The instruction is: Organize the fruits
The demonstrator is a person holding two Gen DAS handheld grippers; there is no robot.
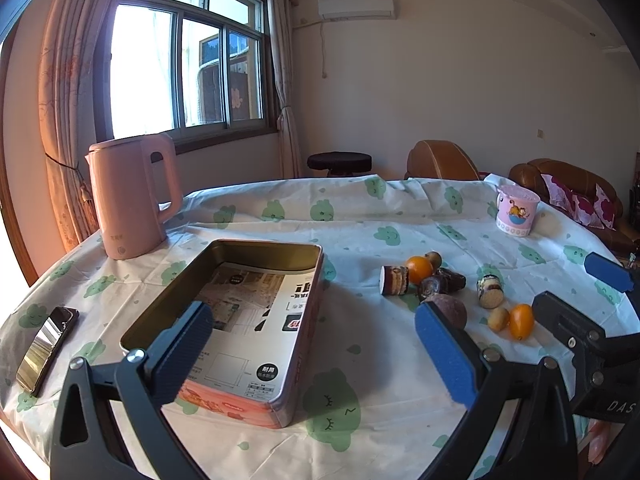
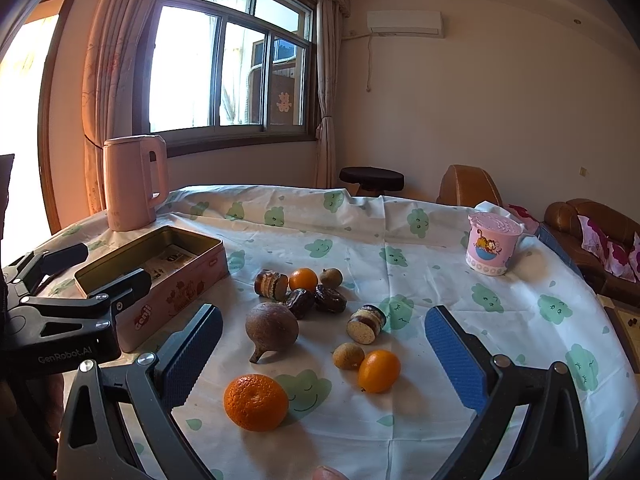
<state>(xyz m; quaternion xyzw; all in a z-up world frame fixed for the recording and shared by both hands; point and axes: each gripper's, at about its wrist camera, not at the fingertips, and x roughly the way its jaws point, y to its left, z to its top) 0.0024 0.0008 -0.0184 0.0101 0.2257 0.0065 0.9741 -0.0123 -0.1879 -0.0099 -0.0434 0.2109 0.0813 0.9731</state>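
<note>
Hovering: both grippers over the table, nothing held
Left gripper (image 1: pixel 316 344): jaws wide apart, empty, above the tin's near end
Right gripper (image 2: pixel 324 354): jaws wide apart, empty, over the fruit right of the tin
Tin (image 2: pixel 192 292): open, only printed paper inside
Fruit: mandarin (image 2: pixel 256 402) nearest, right of the tin; brown round fruit (image 2: pixel 272 330) just behind it; kumquat (image 2: pixel 379 371) touching a longan (image 2: pixel 348 356)
Kettle (image 1: pixel 132 200): pink, behind the tin
Cup (image 2: pixel 492 248): far right of the tin

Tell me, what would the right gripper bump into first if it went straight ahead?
Probably the small brown fruit and the little orange kumquat beside it, lying between the open right gripper; depth is hard to judge.
</note>
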